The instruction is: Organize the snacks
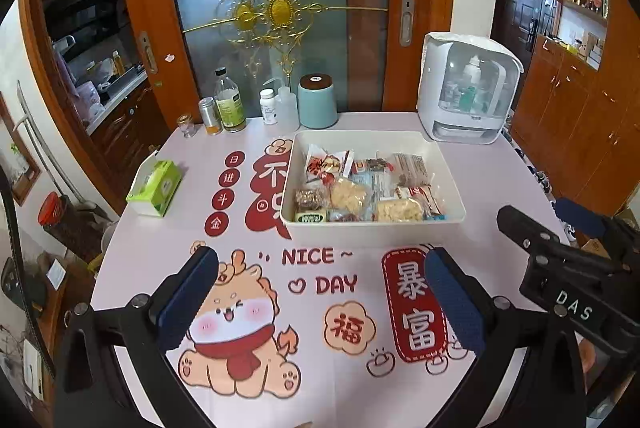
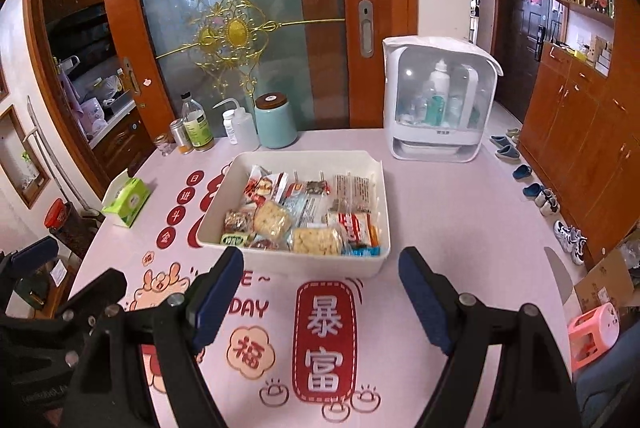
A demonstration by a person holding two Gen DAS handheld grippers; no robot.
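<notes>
Left gripper [image 1: 320, 302]: jaws spread wide, nothing btwn the blue pads [image 1: 188, 298], nothing touched. It hangs above the printed surface [image 1: 492, 168], over the cartoon dragon and "NICE DAY" print.

Right gripper [image 2: 320, 304]: jaws also released, wide apart, empty. Blue pads [image 2: 218, 302] sit over the red sign print w/ the surface showing btwn them. In the left wrist view the right gripper shows at the right edge, beside the left one, not touching it.

White tray [image 1: 448, 168] lies ahead of both grippers, flat on the surface, near mid-surface. Snacks [image 1: 360, 188] all inside it: several wrapped packets, puffed-rice bars [image 2: 316, 242] toward the near wall, a red-and-white packet [image 2: 354, 228] near the right, a small green packet [image 2: 234, 239] at the near left corner. From the right wrist view the tray's near wall sits just beyond the pad tips, roughly centred btwn the jaws; from the left wrist view it's further ahead and a bit right of centre. No contact w/ either gripper.

Other stuff: green tissue box [image 1: 154, 188] left of the tray, well apart. Along the far edge a teal canister [image 1: 318, 102], bottles [image 1: 230, 100], and a white cabinet w/ clear door [image 1: 468, 88] at the far right.
</notes>
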